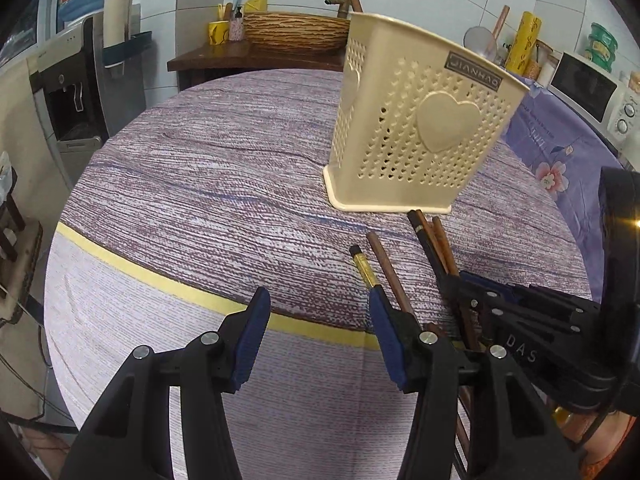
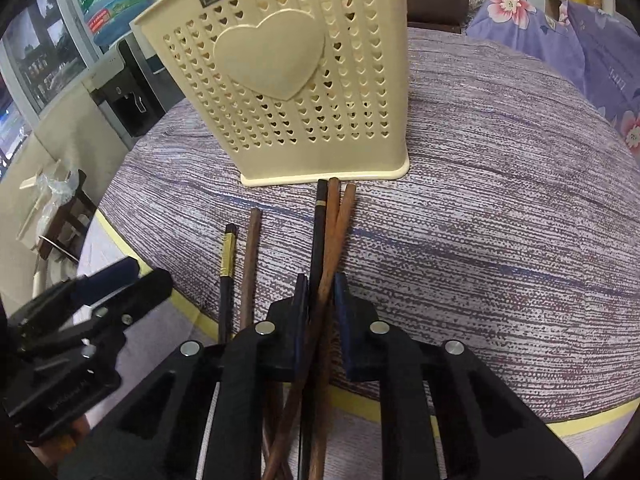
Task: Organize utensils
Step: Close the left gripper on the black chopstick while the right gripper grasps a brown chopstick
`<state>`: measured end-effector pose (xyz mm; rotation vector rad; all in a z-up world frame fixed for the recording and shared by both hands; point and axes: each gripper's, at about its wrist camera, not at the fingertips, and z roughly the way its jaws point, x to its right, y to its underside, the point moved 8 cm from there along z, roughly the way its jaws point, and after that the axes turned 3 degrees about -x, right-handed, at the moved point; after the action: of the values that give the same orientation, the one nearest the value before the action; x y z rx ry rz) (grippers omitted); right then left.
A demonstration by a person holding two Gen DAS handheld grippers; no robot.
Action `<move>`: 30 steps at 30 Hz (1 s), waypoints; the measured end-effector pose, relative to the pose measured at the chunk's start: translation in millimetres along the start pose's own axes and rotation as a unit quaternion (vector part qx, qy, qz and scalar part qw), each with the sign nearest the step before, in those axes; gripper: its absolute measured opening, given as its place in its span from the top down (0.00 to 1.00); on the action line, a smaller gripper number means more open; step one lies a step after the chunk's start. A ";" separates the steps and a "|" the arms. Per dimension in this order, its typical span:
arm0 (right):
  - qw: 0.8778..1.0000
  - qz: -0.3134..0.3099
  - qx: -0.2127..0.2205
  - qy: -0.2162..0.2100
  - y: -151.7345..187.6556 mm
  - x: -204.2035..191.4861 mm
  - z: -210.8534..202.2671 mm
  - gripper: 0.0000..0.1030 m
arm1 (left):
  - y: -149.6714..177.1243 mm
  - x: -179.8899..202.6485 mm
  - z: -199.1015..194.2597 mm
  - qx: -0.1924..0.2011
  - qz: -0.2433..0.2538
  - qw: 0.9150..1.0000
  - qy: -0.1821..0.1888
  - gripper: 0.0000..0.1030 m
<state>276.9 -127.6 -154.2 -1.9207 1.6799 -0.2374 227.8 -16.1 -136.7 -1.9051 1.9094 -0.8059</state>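
A cream perforated utensil holder [image 1: 416,128] [image 2: 296,80] with a heart on its side stands upright on the round table [image 1: 200,180]. In front of its base, my right gripper [image 2: 321,292] [image 1: 460,280] is shut on three chopsticks [image 2: 332,220] [image 1: 430,236], one black and two brown, with their tips touching the cloth near the holder. A black chopstick with a gold band [image 2: 228,256] [image 1: 362,268] and a brown one [image 2: 251,256] [image 1: 386,268] lie loose to their left. My left gripper [image 1: 319,300] [image 2: 132,280] hangs open over the table edge, its right finger beside the loose pair, nothing between its pads.
A yellow stripe [image 1: 160,280] rings the purple woven tablecloth near its edge. Behind the table are a water dispenser [image 1: 76,92], a wicker basket [image 1: 296,32] on a dark shelf, a microwave [image 1: 592,88] and a floral purple cloth [image 1: 560,140].
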 end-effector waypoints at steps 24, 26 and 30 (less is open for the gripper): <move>0.999 0.025 0.023 -0.002 -13.1 47.9 -38.2 0.93 | 0.0 27.4 33.2 -0.048 0.001 0.999 0.021 0.70; 0.999 0.027 0.018 0.001 -11.4 51.9 -33.5 0.93 | -1.1 30.7 35.0 -0.048 0.010 0.999 0.009 0.72; 0.999 0.028 0.011 0.018 -4.4 62.4 -24.9 0.92 | -0.3 36.9 35.4 -0.047 0.033 0.998 -0.006 0.78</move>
<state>280.7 -194.3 -145.9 -1.8599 1.7444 -0.2685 247.1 -58.1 -158.6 -1.8849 2.0247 -0.6943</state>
